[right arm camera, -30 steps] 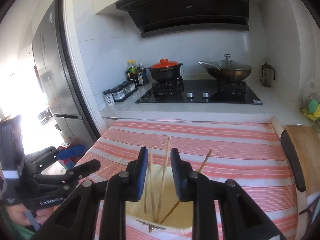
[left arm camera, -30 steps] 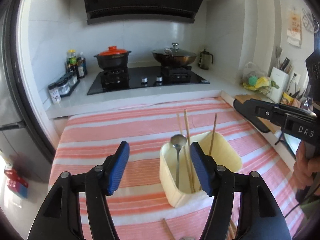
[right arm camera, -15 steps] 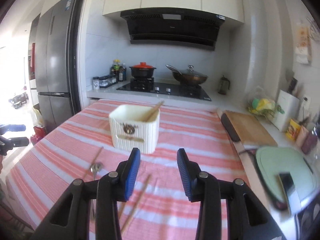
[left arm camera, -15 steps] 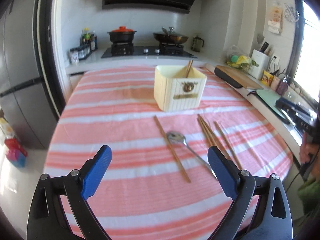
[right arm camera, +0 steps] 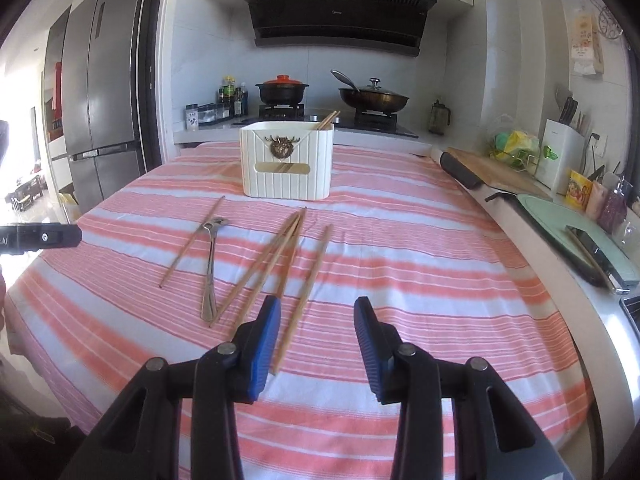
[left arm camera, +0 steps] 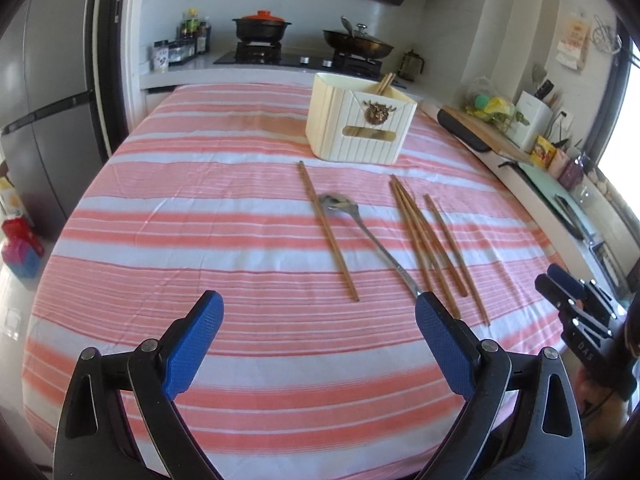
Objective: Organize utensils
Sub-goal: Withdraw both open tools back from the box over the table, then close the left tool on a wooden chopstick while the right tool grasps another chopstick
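Two fisheye views, each looking forward and downward along its own gripper's fingers from the near edge of a striped table point(left arm camera: 192, 216). The left wrist view sits near the table's left side, facing far and rightward. The right wrist view sits further right, facing straight ahead. Both share the cream utensil box point(left arm camera: 360, 124) point(right arm camera: 286, 164), the loose chopsticks point(left arm camera: 424, 236) point(right arm camera: 276, 256), the spoon point(left arm camera: 360, 224) point(right arm camera: 210, 264) and the far stove point(right arm camera: 320, 116).
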Tool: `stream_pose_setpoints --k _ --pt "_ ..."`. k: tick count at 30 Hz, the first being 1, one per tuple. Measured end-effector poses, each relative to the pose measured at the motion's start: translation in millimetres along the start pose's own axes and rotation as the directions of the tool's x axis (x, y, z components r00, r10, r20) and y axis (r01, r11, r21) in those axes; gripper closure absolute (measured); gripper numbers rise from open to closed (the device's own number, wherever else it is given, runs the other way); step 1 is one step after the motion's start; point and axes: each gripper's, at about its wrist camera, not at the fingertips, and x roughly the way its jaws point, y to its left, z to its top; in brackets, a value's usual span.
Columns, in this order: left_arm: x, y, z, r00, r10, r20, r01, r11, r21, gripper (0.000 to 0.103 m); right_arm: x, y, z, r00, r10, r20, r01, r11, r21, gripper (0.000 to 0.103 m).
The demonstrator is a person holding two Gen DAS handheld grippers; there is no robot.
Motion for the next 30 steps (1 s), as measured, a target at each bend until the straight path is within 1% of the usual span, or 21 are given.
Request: stream_pose_setpoints --k 5,8,11,18,22,25,27,28,30 --pt "4 8 -5 1.000 0.027 -0.012 -0.028 0.999 -0.034 0.006 1 10 6 0.999 0.029 0.036 -0.030 1.000 0.004 0.064" --pt "10 13 -9 0.999 0.033 -0.032 -0.034 0.998 -0.052 0.006 6 13 1 0.999 0.038 0.014 -0.038 0.999 -0.001 0.064" --pt "15 14 -9 0.999 0.022 -0.039 -0.024 0.998 -0.057 0.006 9 11 -4 0.999 0.039 -0.007 -0.039 0.999 0.009 0.064" --pt "40 0 3 0.999 0.000 -0.053 0.000 1.000 -0.005 0.006 10 4 -8 0.999 0.023 -0.028 -0.022 0.999 0.030 0.064" --pt "65 -7 15 0.997 -0.001 -0.075 0.003 1.000 0.016 0.006 11 2 -8 0.999 0.023 -0.031 -0.022 0.999 0.039 0.064" --pt "89 -11 23 0.995 0.022 -0.095 -0.019 0.999 0.036 0.006 12 2 -8 0.999 0.028 -0.037 -0.026 0.999 0.041 0.064" --pt "105 -16 28 0.992 0.053 -0.111 -0.047 0.997 0.062 0.008 12 3 -8 0.999 0.031 -0.040 -0.030 0.999 0.042 0.064" --pt "112 -18 30 0.991 0.069 -0.119 -0.061 0.995 0.076 0.011 12 2 -8 0.999 0.033 -0.040 -0.031 0.999 0.041 0.064" --pt "125 -20 33 0.987 0.088 -0.136 -0.075 0.992 0.097 0.014 11 2 -8 0.999 0.029 -0.039 -0.027 0.999 0.042 0.064"
